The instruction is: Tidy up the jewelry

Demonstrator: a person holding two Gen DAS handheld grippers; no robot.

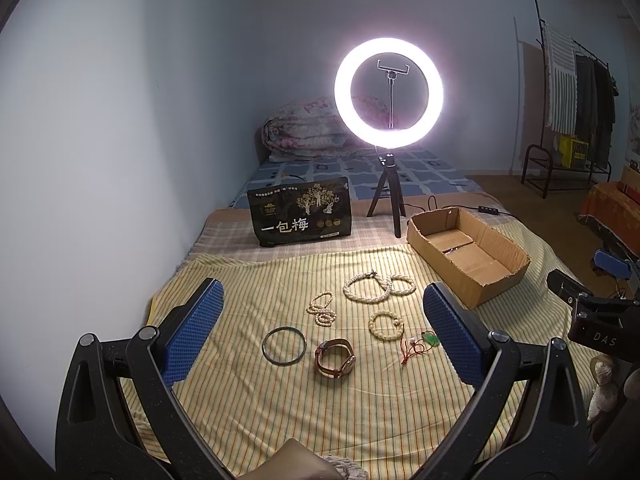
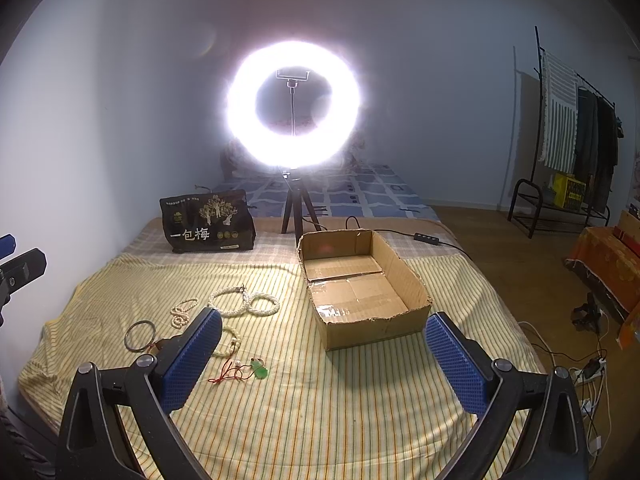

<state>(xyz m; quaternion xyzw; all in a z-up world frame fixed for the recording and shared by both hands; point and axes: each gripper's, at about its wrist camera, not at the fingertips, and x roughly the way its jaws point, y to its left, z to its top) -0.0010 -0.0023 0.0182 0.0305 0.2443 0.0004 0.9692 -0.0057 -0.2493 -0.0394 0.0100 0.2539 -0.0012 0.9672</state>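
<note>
Jewelry lies on a yellow striped cloth [image 1: 280,412]: a dark bangle [image 1: 284,346], a brown-strap watch [image 1: 335,358], a cream bead bracelet [image 1: 386,325], a red-cord green pendant [image 1: 420,345], a small pearl strand [image 1: 321,309] and two larger pearl bracelets [image 1: 378,287]. An open cardboard box [image 2: 360,280] stands at the right and looks empty. My left gripper [image 1: 322,332] is open and empty above the jewelry. My right gripper [image 2: 324,354] is open and empty in front of the box, with the pendant [image 2: 260,370] to its left.
A lit ring light on a tripod [image 1: 389,98] stands behind the cloth, its cable and switch [image 2: 426,237] beside the box. A black snack bag [image 1: 300,212] stands at the back left. The wall is at the left. A clothes rack [image 2: 576,128] stands far right.
</note>
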